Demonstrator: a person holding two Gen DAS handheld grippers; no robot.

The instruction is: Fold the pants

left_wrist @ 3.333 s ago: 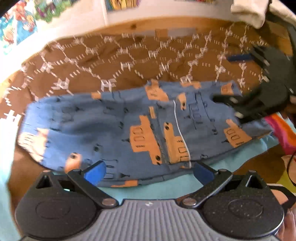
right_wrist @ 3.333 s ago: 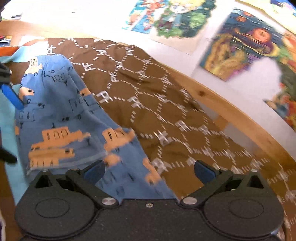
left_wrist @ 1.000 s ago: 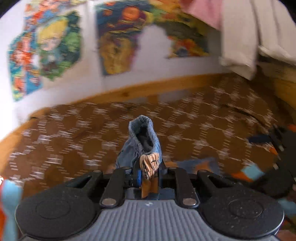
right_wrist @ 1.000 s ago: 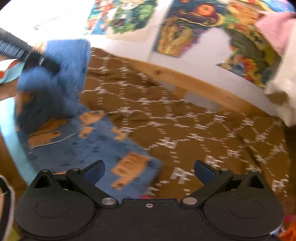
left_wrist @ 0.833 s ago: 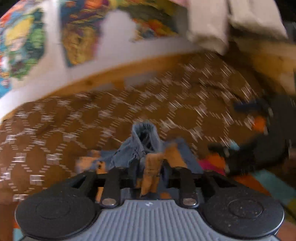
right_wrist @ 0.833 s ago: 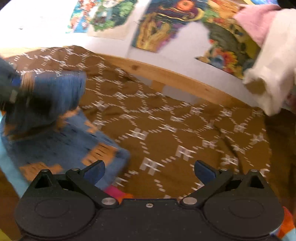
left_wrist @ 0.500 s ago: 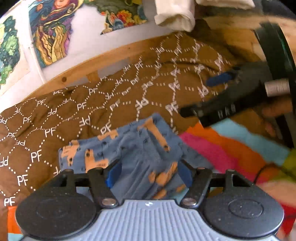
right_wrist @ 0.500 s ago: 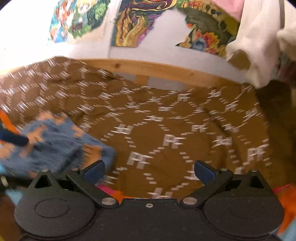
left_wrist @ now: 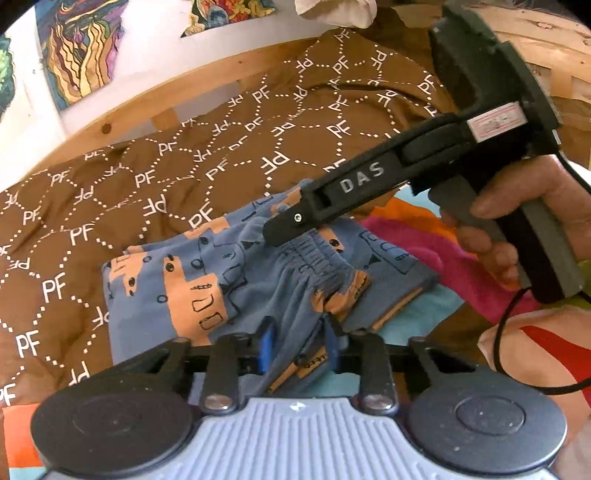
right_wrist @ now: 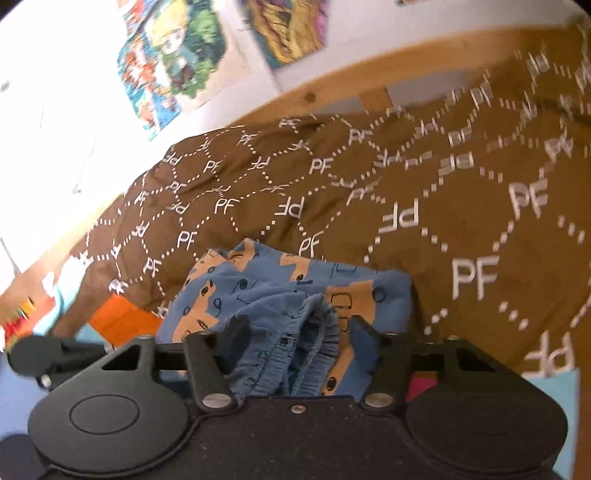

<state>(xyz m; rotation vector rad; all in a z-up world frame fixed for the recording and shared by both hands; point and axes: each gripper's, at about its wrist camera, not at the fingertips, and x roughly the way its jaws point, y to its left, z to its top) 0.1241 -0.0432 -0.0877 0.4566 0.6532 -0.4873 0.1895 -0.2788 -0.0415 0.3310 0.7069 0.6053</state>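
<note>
The blue pants [left_wrist: 192, 291] with orange truck prints lie folded over on a brown blanket [left_wrist: 147, 184]. My left gripper [left_wrist: 299, 347] sits low at their near edge. Its jaws are closing, and the blue pads press a strip of the cloth between them. My right gripper [left_wrist: 291, 229], held by a hand [left_wrist: 535, 206], reaches in from the right onto the gathered waistband. In the right wrist view the right gripper [right_wrist: 299, 332] straddles that waistband of the pants [right_wrist: 258, 280]. Its jaws are closing, but the bunch between them is loose and hollow.
A wooden bed rail [left_wrist: 166, 96] and a wall with colourful posters [left_wrist: 74, 62] bound the far side. A striped pink, orange and teal cloth [left_wrist: 424, 251] lies under the pants on the right. A pale garment [left_wrist: 332, 11] hangs at the top. A black cable [left_wrist: 506, 332] trails by the hand.
The left gripper came down with its bunch of pants, opened over the folded pile, then narrowed on cloth again. The right gripper swung from the blanket onto the waistband and its jaws narrowed.
</note>
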